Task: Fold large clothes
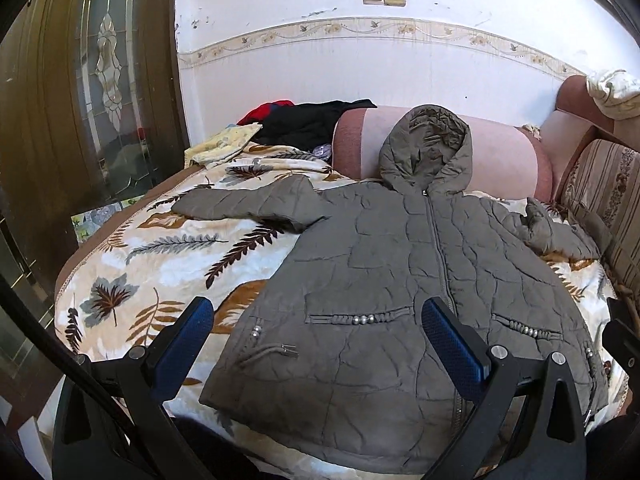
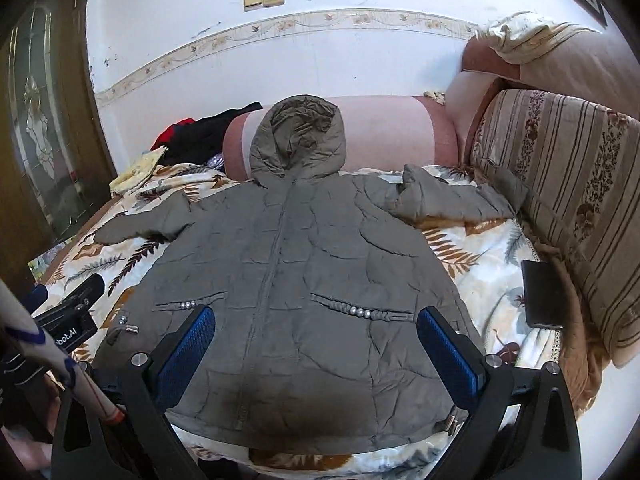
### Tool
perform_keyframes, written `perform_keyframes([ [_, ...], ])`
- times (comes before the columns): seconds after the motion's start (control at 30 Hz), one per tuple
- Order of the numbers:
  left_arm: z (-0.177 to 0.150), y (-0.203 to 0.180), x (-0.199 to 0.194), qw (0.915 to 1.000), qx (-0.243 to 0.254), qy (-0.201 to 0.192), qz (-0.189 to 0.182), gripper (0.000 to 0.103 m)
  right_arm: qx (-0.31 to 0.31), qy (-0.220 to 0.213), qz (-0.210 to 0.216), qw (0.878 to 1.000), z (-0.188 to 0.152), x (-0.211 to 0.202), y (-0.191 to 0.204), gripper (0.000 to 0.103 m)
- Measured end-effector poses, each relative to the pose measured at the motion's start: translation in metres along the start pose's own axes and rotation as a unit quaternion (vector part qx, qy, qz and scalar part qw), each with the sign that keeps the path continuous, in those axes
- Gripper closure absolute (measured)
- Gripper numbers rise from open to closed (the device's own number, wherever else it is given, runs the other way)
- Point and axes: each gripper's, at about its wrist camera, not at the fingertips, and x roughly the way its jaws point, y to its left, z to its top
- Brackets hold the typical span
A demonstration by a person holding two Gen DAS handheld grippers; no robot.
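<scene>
A grey quilted hooded jacket lies spread flat, front up and zipped, on a leaf-patterned blanket. Its hood rests against a pink bolster. Its sleeves stretch out to both sides. It also shows in the right wrist view. My left gripper is open and empty, hovering above the jacket's lower left hem. My right gripper is open and empty, above the jacket's lower right hem. The left gripper's body shows at the left edge of the right wrist view.
A pink bolster lies along the wall. Dark and red clothes are piled at the back left. A striped sofa back stands to the right, with a black flat device beside it. A wooden door is at the left.
</scene>
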Motion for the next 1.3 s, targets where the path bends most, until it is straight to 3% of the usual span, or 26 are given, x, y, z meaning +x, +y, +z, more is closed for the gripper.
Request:
perform_keyframes([
  [0.73, -0.01, 0.008, 0.003, 0.9999, 0.0, 0.014, -0.005, 0.0, -0.027, 0.013, -0.013, 0.999, -0.002, 0.005, 0.016, 0.0],
  [1.3, -0.013, 0.005, -0.024, 0.9998, 0.016, -0.01, -0.009, 0.0, -0.034, 0.006, -0.02, 0.999, -0.007, -0.01, 0.016, 0.0],
])
